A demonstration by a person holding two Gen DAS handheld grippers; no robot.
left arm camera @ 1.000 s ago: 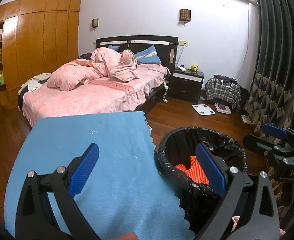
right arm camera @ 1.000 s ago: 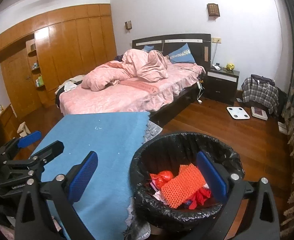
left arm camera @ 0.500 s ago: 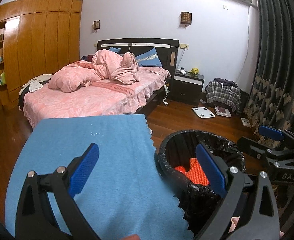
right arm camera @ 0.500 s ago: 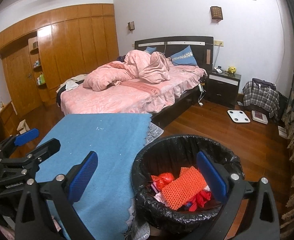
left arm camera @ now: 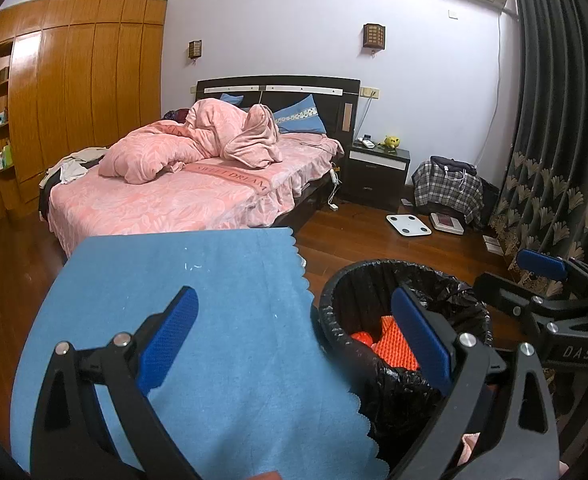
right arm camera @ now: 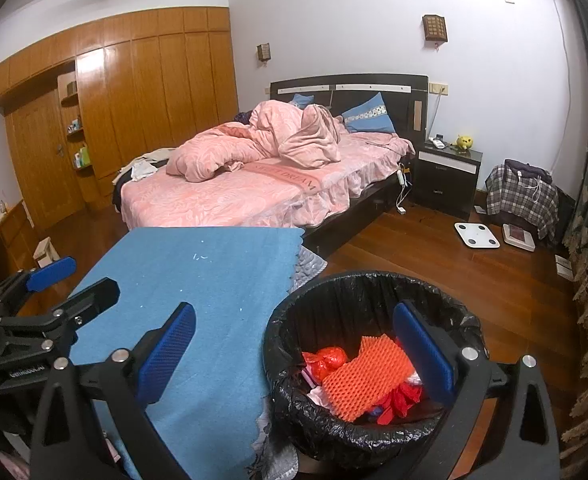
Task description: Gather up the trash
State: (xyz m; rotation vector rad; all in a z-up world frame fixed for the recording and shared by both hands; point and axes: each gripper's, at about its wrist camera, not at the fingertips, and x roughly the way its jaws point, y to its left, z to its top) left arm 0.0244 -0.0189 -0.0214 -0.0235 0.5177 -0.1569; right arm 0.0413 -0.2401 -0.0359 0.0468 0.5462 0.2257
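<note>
Both the left gripper and right gripper are hanging spread and empty; orange foam mesh trash is lying in the black-lined round bin beside the blue-clothed surface; low fingers are risking snagging the liner.

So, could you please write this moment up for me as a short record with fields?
setting: bedroom with a pink bed and wooden floor
left gripper: open, empty, over the blue cloth's edge
right gripper: open, empty, above the bin's near rim
bin: black-lined, beside the blue cloth
bin contents: orange foam net, red bag, other scraps
cloth surface: no trash visible on it
</note>
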